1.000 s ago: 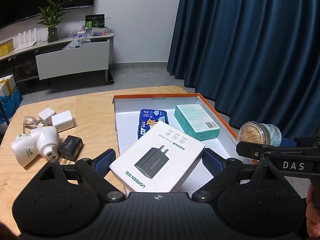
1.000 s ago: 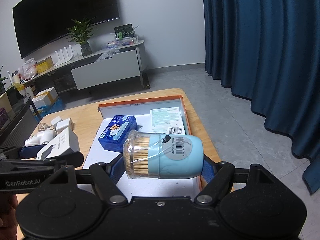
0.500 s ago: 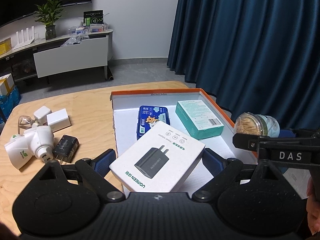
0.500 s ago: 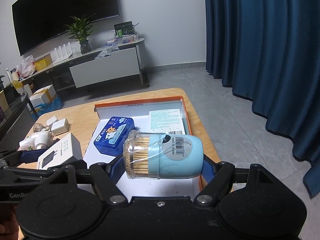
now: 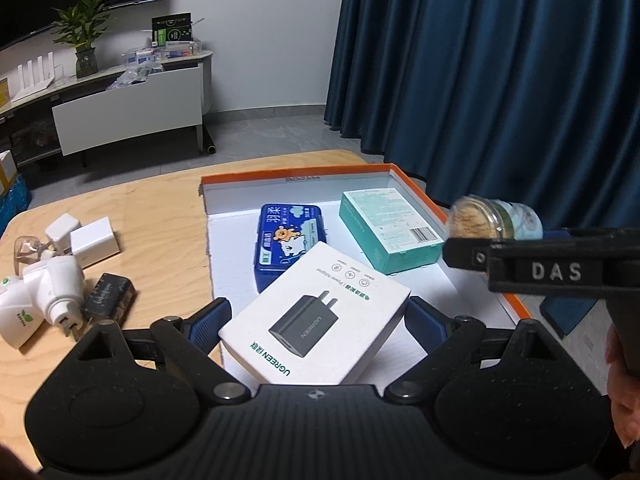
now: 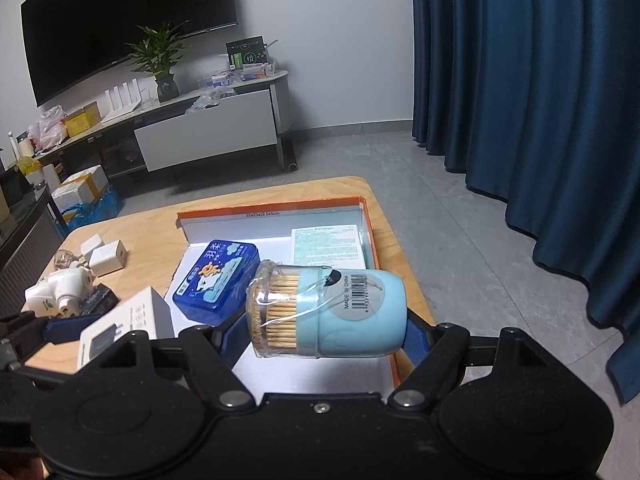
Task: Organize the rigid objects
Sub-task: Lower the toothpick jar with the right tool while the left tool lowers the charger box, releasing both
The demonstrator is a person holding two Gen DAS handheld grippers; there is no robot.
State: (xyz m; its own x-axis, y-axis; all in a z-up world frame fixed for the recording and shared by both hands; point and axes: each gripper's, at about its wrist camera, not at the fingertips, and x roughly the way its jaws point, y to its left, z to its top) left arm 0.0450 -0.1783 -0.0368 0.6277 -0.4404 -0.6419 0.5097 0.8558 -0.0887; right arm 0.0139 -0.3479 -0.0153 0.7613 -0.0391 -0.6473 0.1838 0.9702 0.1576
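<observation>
Left gripper (image 5: 316, 320): your jaws are spread wide and clamped on the white charger box (image 5: 316, 320), one blue pad on each long side. The box sits flat and skewed, hanging over the near-left part of the orange-rimmed tray (image 5: 296, 168).

Right gripper (image 6: 326, 326): jaws closed end to end on the toothpick jar (image 6: 326, 312), lying sideways, clear lid toward the left, blue base toward the right. It hangs over the tray's near-right corner.

Already in the tray: blue tin (image 5: 290, 242) near the far-left, teal box (image 5: 390, 230) along the right edge. Free floor remains only along the near side.

Risks, as I judge them:
- Your two grippers are close together; lowering both at once could make them collide.
- The skewed charger box may land on the blue tin or on the tray's left rim.
- Released on its side, the jar is round and may roll.

On the desk (image 5: 160, 216) left of the tray: white plugs (image 5: 52, 292) and a black adapter (image 5: 108, 298), clustered near the left edge, not yet sorted.
</observation>
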